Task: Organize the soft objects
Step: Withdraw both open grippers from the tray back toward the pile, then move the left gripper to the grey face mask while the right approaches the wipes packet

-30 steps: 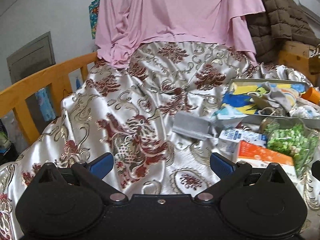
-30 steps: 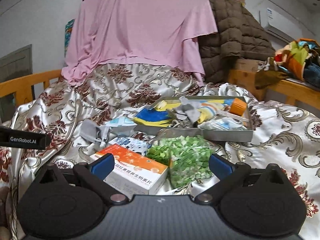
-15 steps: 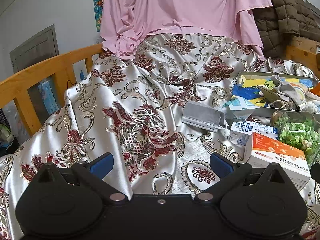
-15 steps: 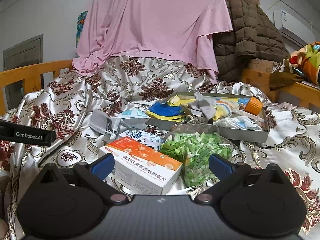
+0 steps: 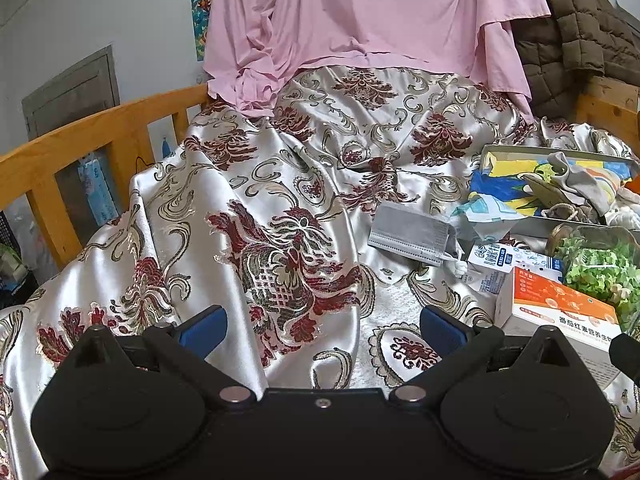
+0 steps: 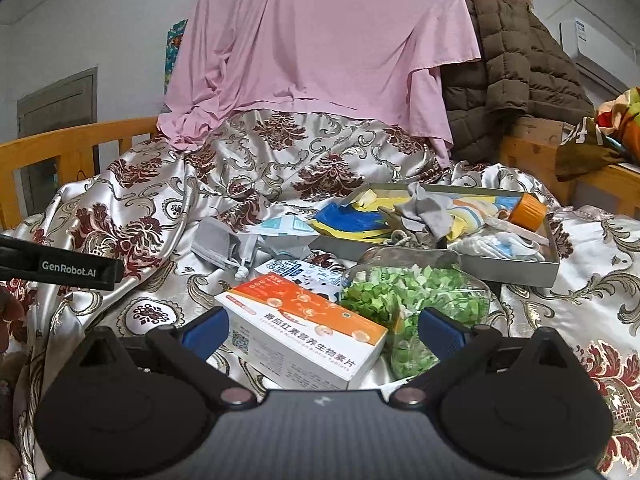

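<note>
Pulled back and angled lower than a second ago on both sides: more satin bedspread in the left wrist view, orange-and-white box nearer and larger in the right wrist view

Left gripper: blue pads spread wide, nothing between them, over a fold of the bedspread, touching nothing visible

Right gripper: blue pads equally wide apart, nothing clamped, with the near end of the box and the clear bag of green pieces showing between them; contact cannot be told

Grey face mask flat on the bedspread, left of the metal tray, just beside a light blue packet and a small blue-and-white carton

Inside the tray: grey cloth, blue-and-yellow fabric, white-and-blue cloth, orange-capped container at the far right end

Pink sheet draped behind, brown quilted jacket to its right
</note>
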Available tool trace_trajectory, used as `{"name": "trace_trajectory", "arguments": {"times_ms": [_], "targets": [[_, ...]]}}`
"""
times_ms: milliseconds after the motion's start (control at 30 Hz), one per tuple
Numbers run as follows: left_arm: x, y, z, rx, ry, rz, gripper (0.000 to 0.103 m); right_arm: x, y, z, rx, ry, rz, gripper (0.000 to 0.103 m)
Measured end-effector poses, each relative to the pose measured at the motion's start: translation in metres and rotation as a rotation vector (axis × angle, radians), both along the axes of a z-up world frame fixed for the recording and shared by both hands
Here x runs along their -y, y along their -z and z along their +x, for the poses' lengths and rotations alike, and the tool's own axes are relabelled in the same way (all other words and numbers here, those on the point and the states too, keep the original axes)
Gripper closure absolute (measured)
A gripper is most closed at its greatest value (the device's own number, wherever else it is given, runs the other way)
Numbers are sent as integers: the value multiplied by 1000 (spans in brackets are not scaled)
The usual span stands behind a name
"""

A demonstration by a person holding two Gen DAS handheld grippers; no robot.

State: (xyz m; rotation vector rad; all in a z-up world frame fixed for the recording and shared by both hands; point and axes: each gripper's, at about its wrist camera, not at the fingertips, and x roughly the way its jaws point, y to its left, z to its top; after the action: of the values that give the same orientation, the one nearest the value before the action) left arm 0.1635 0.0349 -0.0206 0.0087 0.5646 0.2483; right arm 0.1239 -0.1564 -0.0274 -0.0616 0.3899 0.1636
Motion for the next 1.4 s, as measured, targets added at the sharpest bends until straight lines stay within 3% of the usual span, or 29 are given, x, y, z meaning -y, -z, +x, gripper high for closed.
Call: {"name": "trace_trajectory", "arguments": {"times_ms": [567, 1100, 1400], "targets": [[-7, -4, 4, 10, -43, -20, 1, -6, 1, 2, 17, -41, -11, 0], [-25, -2, 22, 13, -90, -73, 1, -15, -11, 49, 93, -80, -2, 0], [-22, 5, 40, 57, -44, -107, 1, -11, -4, 66, 92, -78, 18, 0]]}}
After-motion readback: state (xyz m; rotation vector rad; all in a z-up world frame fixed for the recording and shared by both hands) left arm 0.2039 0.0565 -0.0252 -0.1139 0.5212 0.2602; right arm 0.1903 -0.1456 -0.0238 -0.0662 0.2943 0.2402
